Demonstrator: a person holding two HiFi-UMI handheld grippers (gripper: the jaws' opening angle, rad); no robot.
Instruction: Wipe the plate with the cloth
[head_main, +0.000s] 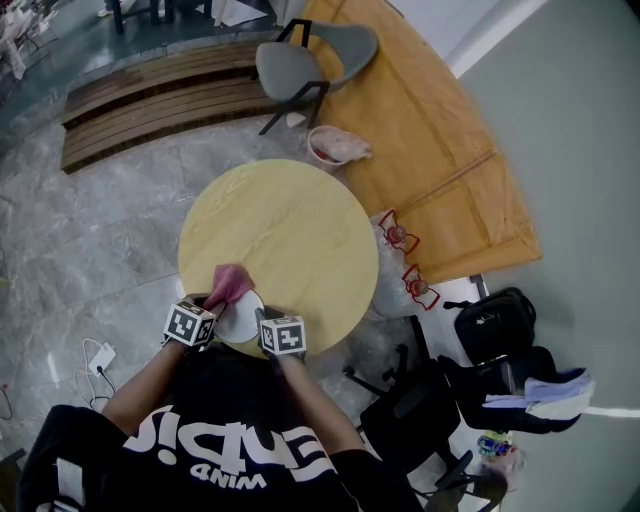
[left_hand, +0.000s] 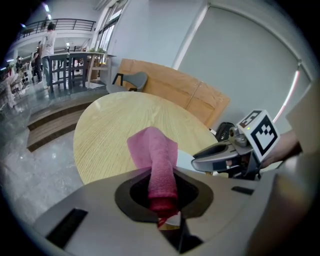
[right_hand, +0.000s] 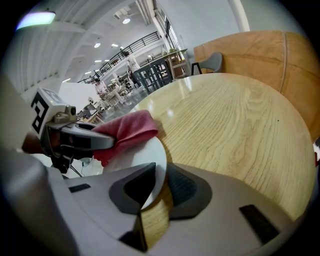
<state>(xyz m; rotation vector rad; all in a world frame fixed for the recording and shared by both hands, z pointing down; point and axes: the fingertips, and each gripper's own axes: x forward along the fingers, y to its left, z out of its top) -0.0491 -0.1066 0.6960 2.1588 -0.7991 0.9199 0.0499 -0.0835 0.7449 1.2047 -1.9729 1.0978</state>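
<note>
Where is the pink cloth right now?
The pink cloth sits at the round table's near edge in the head view, clamped in the left gripper's jaws and lying over the white plate's far-left rim.

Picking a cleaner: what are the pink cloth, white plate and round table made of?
Pink cloth: woven fabric, ribbed weave shows. White round plate: smooth, likely ceramic or plastic. Round pale table: wood or wood-look laminate, grain lines, slight sheen.

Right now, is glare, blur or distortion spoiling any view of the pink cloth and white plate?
Head view: sharp, evenly lit, though the round white plate is small. Left gripper view: fisheye bending, dark corners, yet the pink woven cloth is crisp in the left gripper. Right gripper view: same bending, mild sheen on the pale round wooden table.
</note>
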